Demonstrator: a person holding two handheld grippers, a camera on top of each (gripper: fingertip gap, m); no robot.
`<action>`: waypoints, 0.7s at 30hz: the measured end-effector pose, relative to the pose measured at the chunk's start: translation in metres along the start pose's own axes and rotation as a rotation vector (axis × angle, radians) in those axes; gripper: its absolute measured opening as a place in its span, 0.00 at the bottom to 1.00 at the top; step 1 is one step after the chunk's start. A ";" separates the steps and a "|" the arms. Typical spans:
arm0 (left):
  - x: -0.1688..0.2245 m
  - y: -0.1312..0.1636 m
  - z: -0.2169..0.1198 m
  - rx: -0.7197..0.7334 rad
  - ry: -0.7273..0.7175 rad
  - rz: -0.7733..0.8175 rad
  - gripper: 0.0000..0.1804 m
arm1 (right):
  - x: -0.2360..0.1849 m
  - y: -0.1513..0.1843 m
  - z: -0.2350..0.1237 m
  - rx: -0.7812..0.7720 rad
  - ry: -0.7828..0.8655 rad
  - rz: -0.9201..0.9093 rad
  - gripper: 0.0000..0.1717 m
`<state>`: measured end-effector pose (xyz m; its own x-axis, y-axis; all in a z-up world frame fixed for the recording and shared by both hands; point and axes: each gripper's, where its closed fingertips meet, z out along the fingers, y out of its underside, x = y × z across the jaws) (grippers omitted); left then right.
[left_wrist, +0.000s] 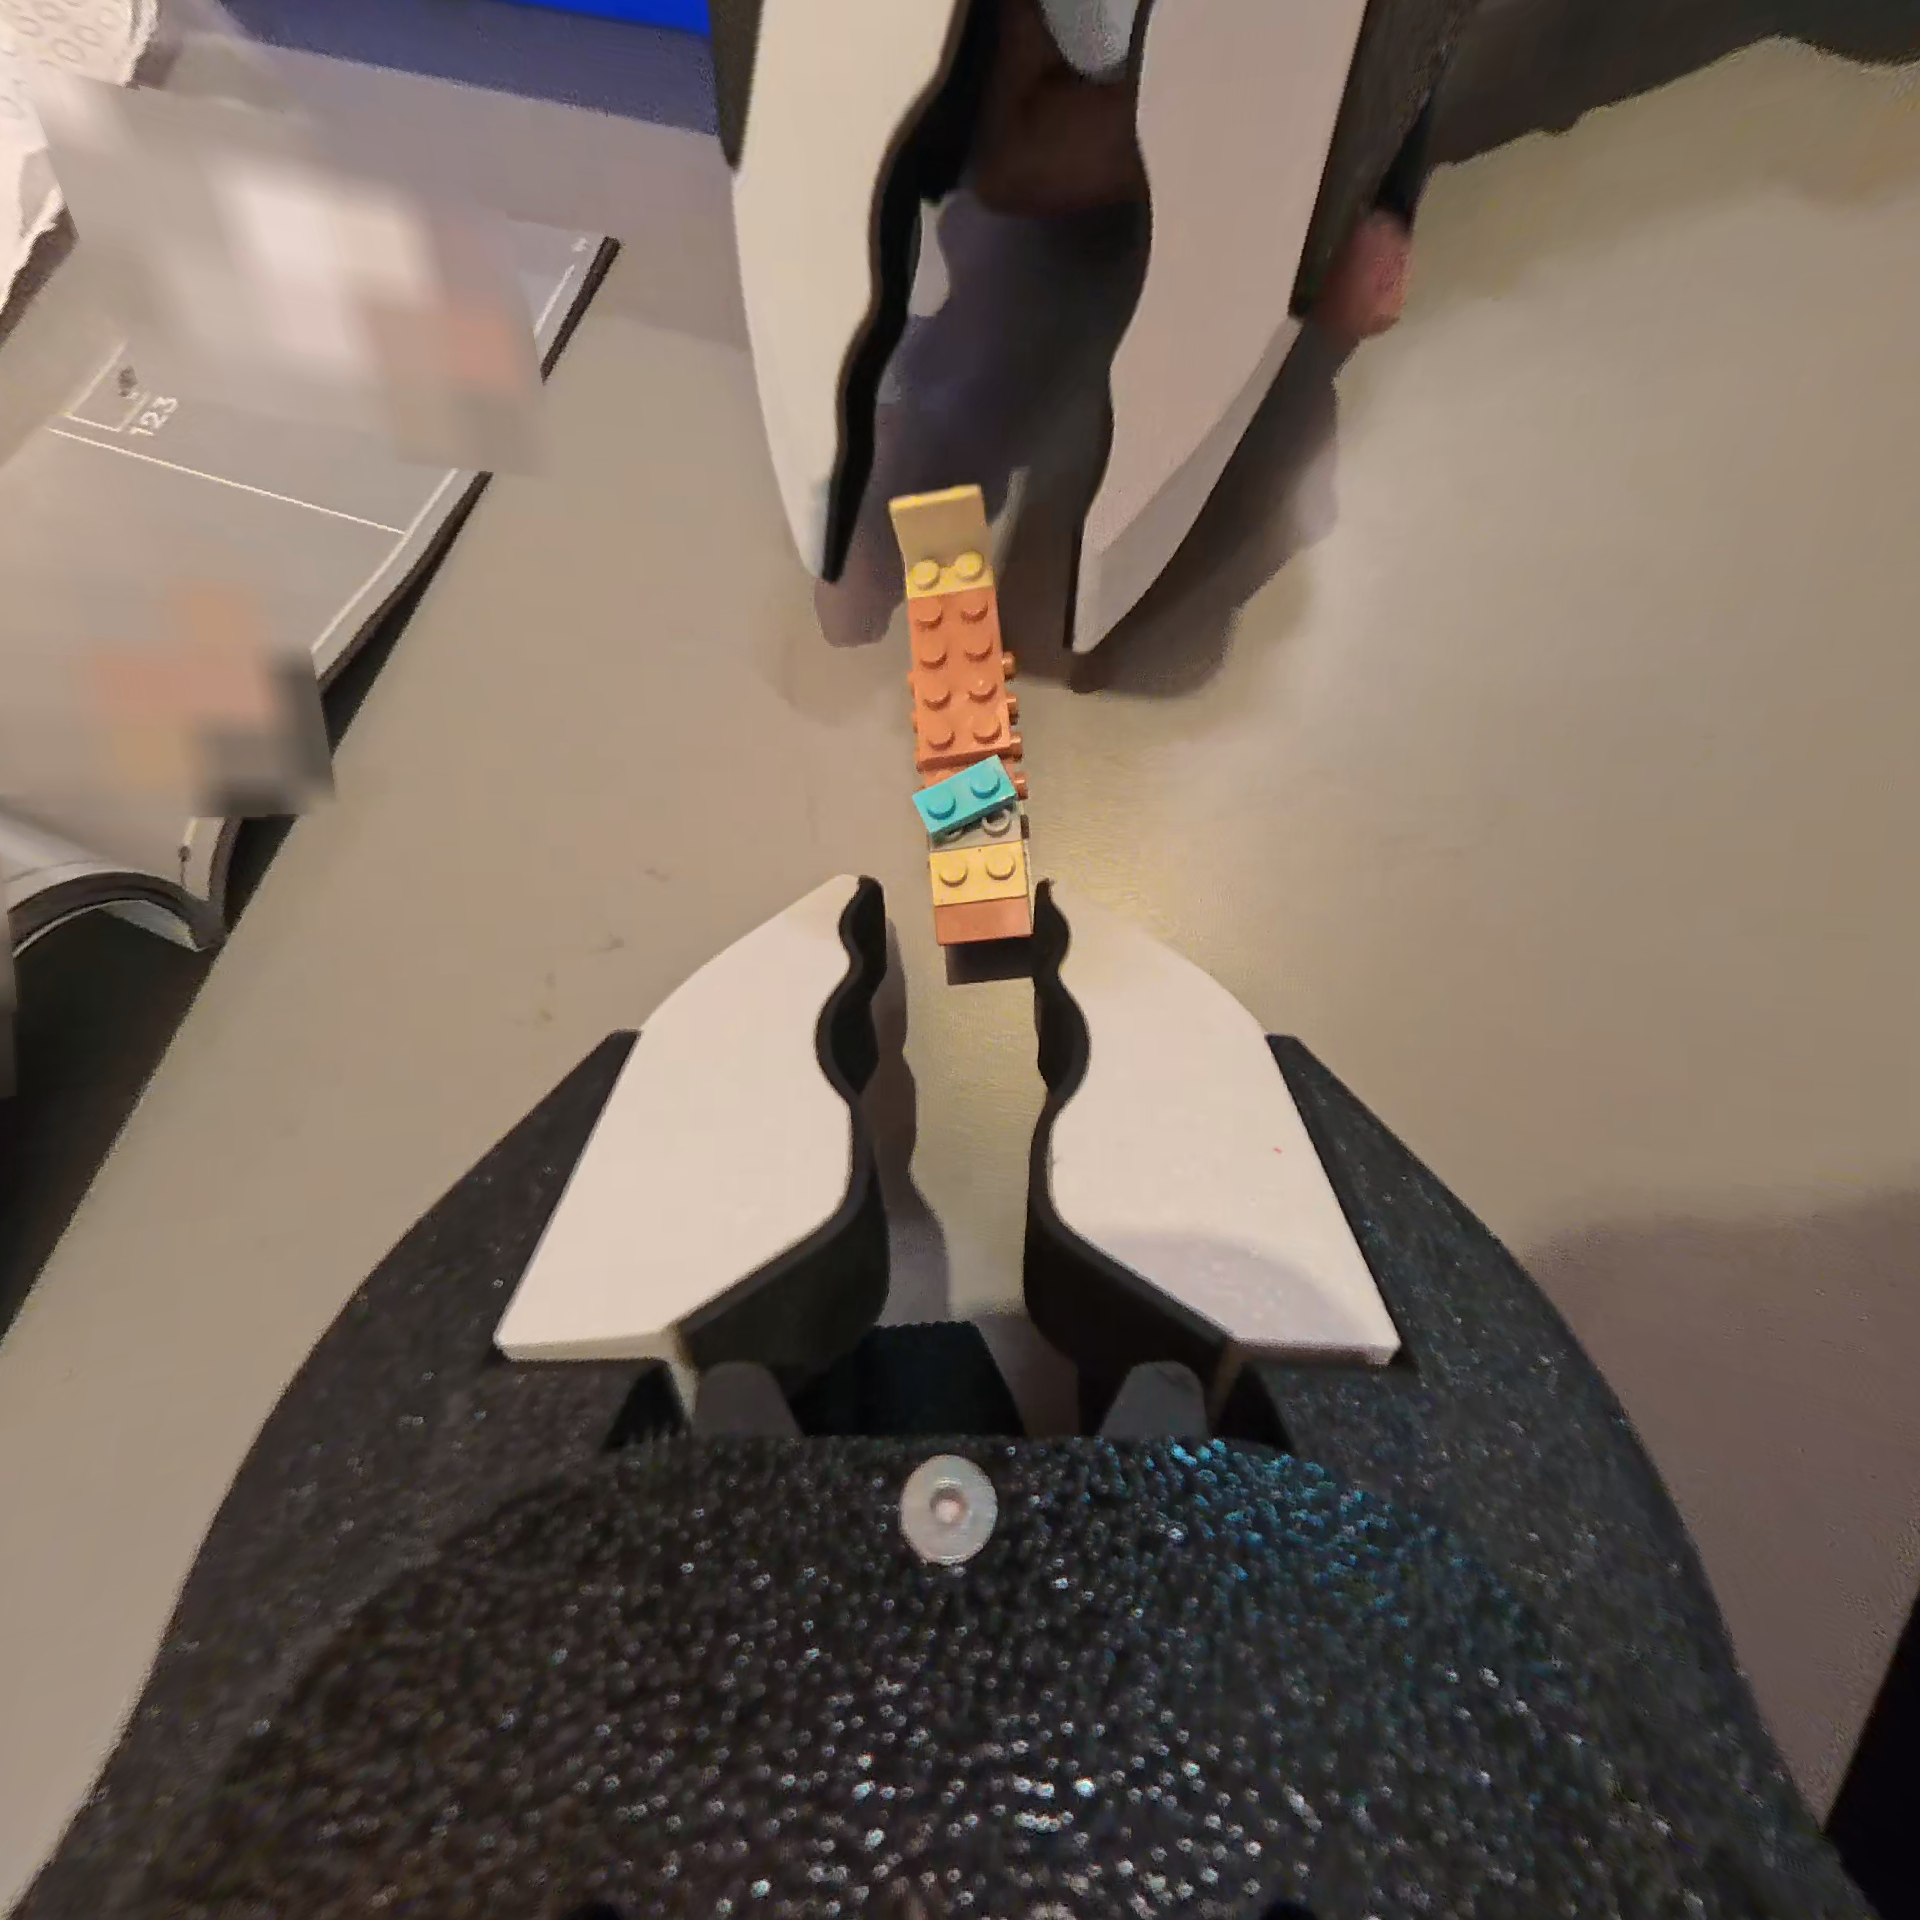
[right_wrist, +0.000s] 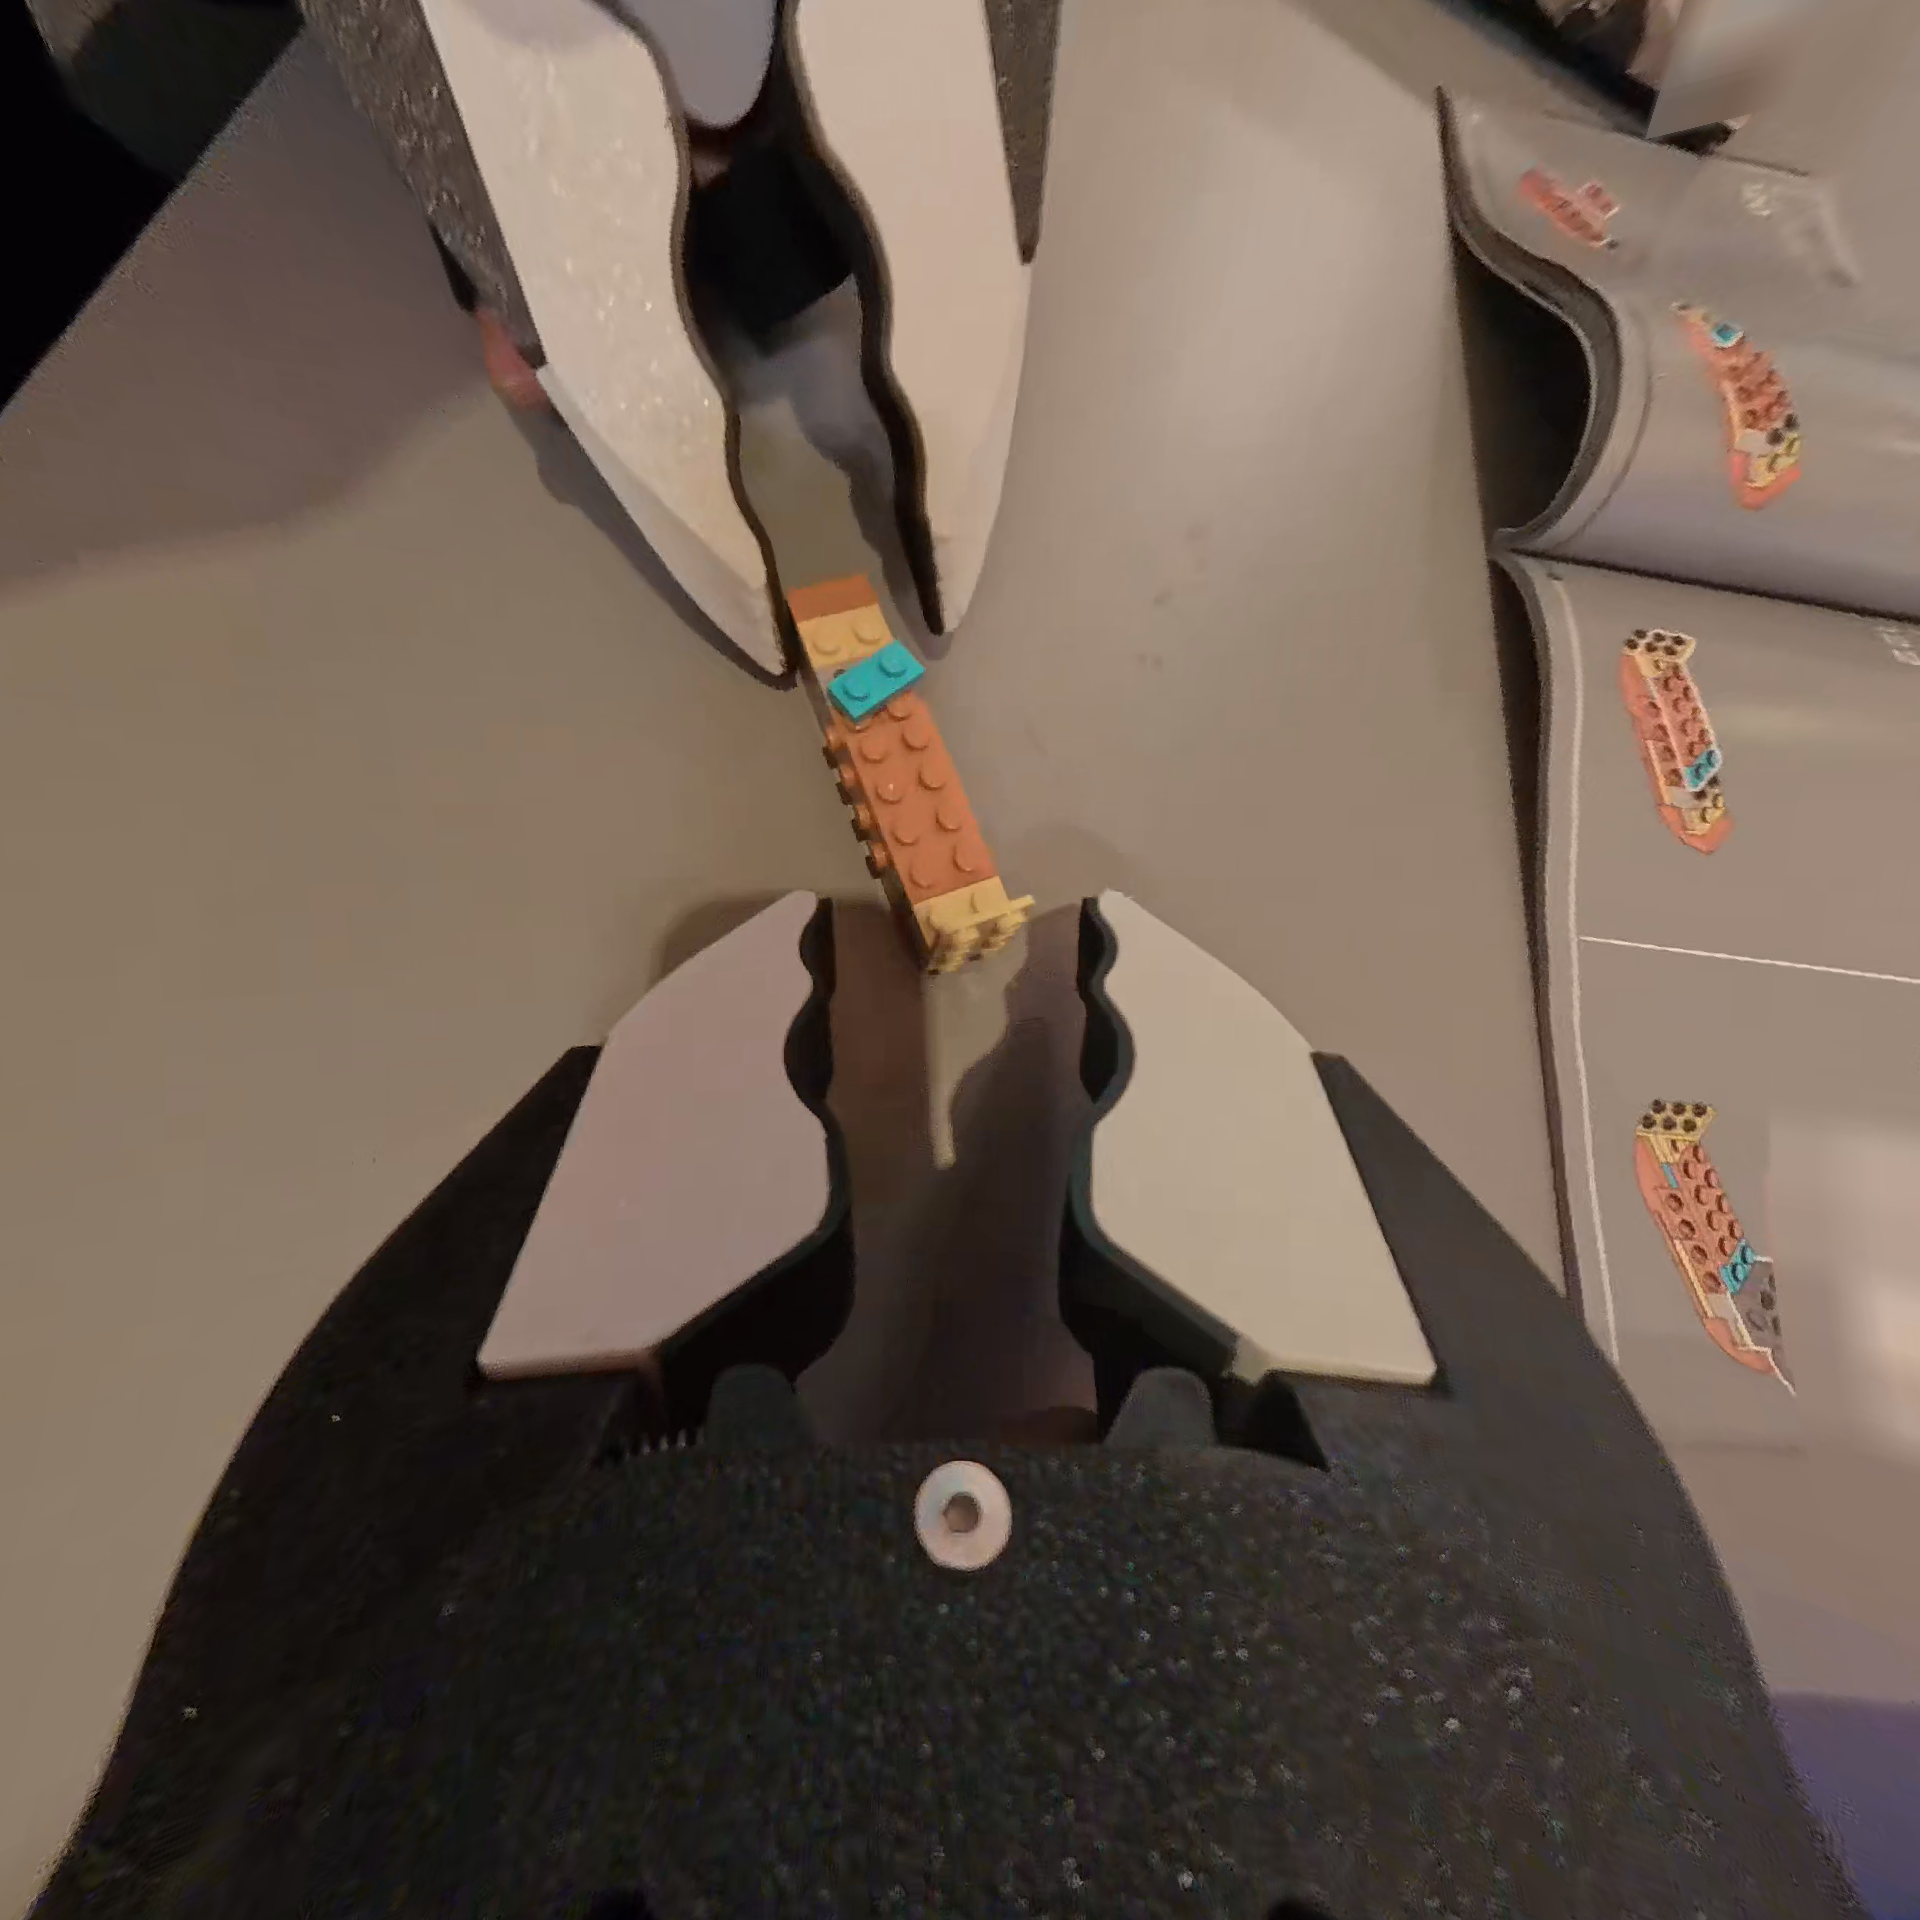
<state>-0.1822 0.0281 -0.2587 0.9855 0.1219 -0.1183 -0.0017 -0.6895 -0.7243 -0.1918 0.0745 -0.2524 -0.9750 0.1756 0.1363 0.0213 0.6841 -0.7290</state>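
Left wrist view: the left gripper (left_wrist: 961, 914) has its fingers (left_wrist: 769, 997) spread, the near brown-and-yellow end of a brick model (left_wrist: 966, 707) standing between the tips; the right pad touches it, the left pad stands clear. The model lies on the tabletop (left_wrist: 1455, 831), a turquoise plate (left_wrist: 964, 798) skewed on top. Left of it lies an open instruction booklet (left_wrist: 343, 488), its printing mostly blurred over.

Right wrist view: the right gripper (right_wrist: 951, 914) has its fingers (right_wrist: 1174, 1039) spread wide, the model's tan end (right_wrist: 971, 925) between the tips, touching neither. The booklet (right_wrist: 1714, 831) at right shows drawings of the model.
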 end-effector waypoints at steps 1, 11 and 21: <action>0.001 -0.001 0.000 0.003 0.017 -0.002 0.15 | -0.001 0.001 0.002 -0.013 -0.002 -0.013 0.25; -0.004 -0.007 -0.007 0.058 0.080 -0.002 0.14 | -0.004 -0.002 0.007 -0.011 -0.010 -0.060 0.14; 0.001 -0.017 -0.003 0.061 0.072 0.071 0.10 | -0.006 -0.002 0.008 -0.007 -0.011 -0.069 0.12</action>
<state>-0.1806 0.0377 -0.2445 0.9921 0.0209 -0.1236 -0.0805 -0.6496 -0.7560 -0.1878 0.0665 -0.2574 -0.9766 0.1196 0.1786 -0.0448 0.6995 -0.7133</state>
